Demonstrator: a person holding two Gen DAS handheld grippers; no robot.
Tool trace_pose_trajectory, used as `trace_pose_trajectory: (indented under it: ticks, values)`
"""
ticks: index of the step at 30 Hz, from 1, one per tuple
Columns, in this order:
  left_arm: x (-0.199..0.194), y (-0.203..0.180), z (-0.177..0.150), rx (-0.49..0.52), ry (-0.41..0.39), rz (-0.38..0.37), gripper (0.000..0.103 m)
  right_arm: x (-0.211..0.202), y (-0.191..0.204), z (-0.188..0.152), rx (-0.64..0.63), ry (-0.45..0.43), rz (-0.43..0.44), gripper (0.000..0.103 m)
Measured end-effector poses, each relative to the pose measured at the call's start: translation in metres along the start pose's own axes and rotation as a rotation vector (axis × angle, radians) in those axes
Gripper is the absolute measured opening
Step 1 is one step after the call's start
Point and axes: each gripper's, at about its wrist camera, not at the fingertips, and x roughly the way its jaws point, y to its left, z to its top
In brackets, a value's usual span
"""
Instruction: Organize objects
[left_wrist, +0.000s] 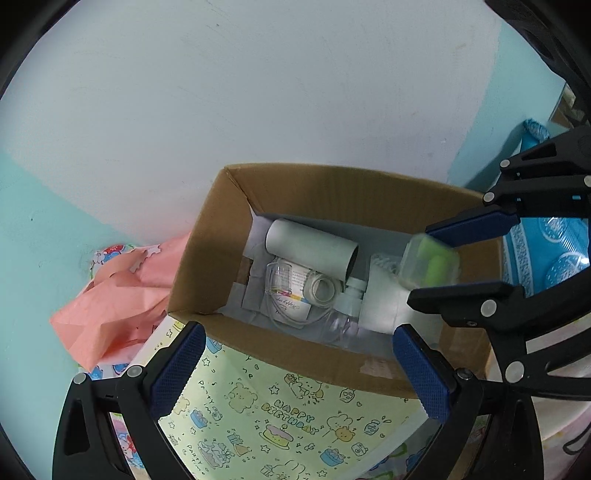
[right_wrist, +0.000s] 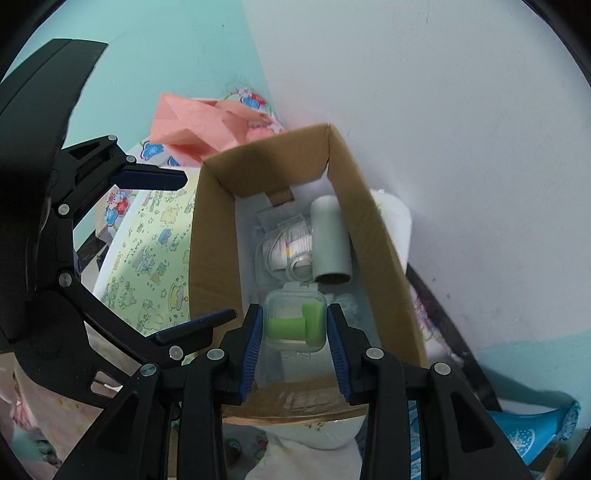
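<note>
There is one cardboard box (left_wrist: 207, 254). Inside it lies one grey paper tube (left_wrist: 310, 251), one small see-through bottle with a white cap (left_wrist: 345, 314), one clear round cup (left_wrist: 280, 277) and one printed card (left_wrist: 291, 308). There is one little clear case (right_wrist: 295, 319), and it has two green foam plugs (right_wrist: 295, 325) inside. Beside the box sits one pink paper bag (left_wrist: 110, 306). One yellow birthday sheet (left_wrist: 280, 417) lies under the box. Two grippers show: the left gripper (left_wrist: 299, 369) and the right gripper (right_wrist: 293, 347).
</note>
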Motion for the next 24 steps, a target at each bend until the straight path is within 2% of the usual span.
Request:
trace_pose_trajectory:
  ticks: [3, 4, 8, 12, 16, 24]
  values:
    - [0.003, -0.003, -0.004, 0.020, 0.010, 0.020, 0.102, -0.001, -0.004, -0.001, 0.035, 0.023, 0.002, 0.081]
    - [0.003, -0.002, -0.005, 0.013, 0.010, 0.019, 0.102, -0.002, -0.005, -0.001, 0.047, 0.028, 0.001, 0.086]
    - [-0.004, 0.005, -0.014, -0.020, -0.004, 0.031, 0.102, -0.012, -0.002, -0.006, 0.074, 0.010, 0.008, 0.086]
    - [-0.014, 0.019, -0.032, -0.117, -0.005, 0.095, 0.102, -0.023, 0.011, -0.009, 0.095, -0.057, -0.008, 0.089]
    - [-0.020, 0.041, -0.058, -0.202, -0.015, 0.062, 0.102, -0.025, 0.040, -0.008, 0.092, -0.057, -0.024, 0.089]
    - [-0.036, 0.086, -0.117, -0.352, -0.047, 0.079, 0.102, -0.031, 0.100, -0.006, -0.008, -0.051, -0.104, 0.090]
